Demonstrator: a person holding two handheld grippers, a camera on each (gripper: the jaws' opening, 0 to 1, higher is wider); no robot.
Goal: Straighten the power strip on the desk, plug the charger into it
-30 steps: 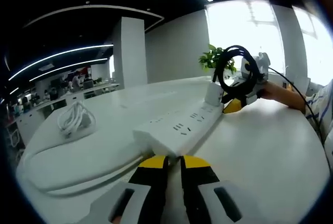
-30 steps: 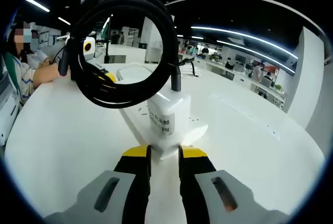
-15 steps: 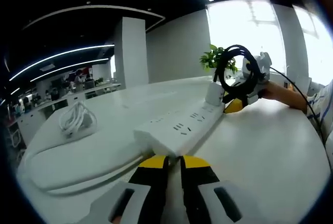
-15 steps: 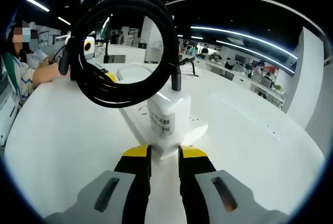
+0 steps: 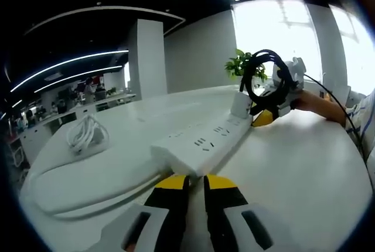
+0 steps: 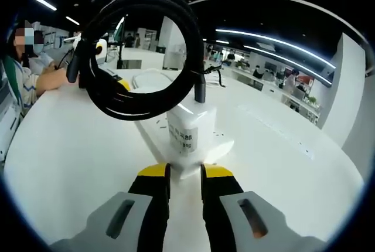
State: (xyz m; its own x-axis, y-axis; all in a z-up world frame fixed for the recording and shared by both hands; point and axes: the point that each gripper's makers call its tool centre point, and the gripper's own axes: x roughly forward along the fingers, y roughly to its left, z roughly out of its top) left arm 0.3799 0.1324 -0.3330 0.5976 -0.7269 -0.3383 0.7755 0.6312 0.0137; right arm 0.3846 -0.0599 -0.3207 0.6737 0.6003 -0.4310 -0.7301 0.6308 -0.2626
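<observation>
Both grippers sat at the two ends of the power strip (image 5: 202,145) on the white desk (image 5: 299,164). In the left gripper view, the left gripper (image 5: 193,183) had its yellow-tipped jaws pulled in close at the near end of the strip, with only a thin gap between them. It looked like they pinched that end or the cord coming out of it, but the spot was hidden, so I could not tell for sure. The strip ran long and straight away from that gripper toward the far end, where the right gripper (image 5: 262,117) showed. In the right gripper view, the right gripper (image 6: 184,176) squeezed the bottom of the white charger (image 6: 190,130). The charger stood upright on the strip's far end (image 6: 220,140), touching it or almost touching it. I could not see if its prongs were in the holes. A black cable (image 6: 140,47) was wound in a loop on top of the charger. So the charger was at the right hand's end, and the strip's long side pointed from one gripper to the other. I think the next move was to push the charger straight down while the left gripper kept the strip from sliding. A white cord bundle (image 5: 85,135) lay well apart on the desk, and a plant (image 5: 237,64) stood far behind.
</observation>
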